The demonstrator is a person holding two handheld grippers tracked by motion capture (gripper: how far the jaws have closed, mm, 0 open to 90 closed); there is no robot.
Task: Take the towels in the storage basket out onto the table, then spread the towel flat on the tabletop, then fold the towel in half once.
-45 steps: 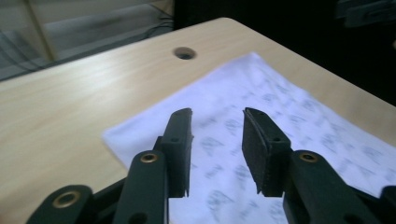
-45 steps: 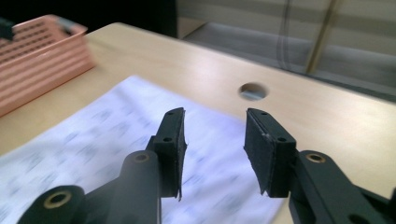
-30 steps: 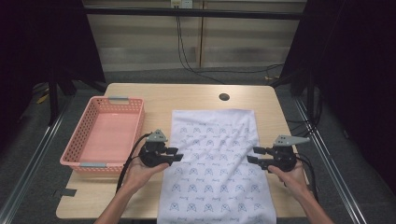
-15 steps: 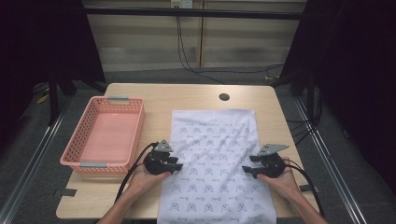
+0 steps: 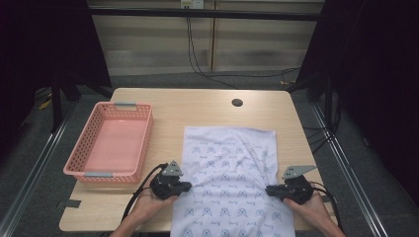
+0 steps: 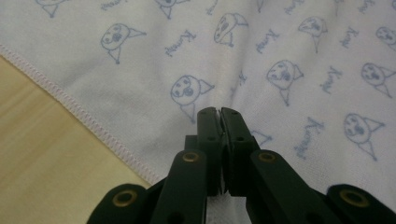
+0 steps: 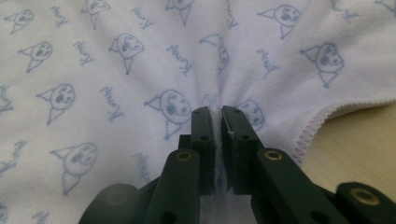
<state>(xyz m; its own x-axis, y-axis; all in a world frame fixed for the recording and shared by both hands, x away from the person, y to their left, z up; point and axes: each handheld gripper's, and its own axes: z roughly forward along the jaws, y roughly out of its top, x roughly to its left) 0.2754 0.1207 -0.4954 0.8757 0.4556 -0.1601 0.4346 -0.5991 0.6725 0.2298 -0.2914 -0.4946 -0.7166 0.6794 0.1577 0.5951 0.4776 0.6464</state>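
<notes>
2 tools, left tool (image 5: 184,186) and right tool (image 5: 270,190), each pinching 1 printed cloth (image 5: 230,168), 1 pink basket (image 5: 89,143)

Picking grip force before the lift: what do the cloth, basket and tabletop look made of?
Cloth: soft white knit or terry, likely cotton; stitched hem, printed blue faces, puckers where pinched.
Basket: pink moulded plastic, lattice walls, matte.
Tabletop: pale wood or wood-look laminate; smooth, faint grain.

"Kuromi"-like script on cloth (image 6: 280,56), uncertain
</notes>
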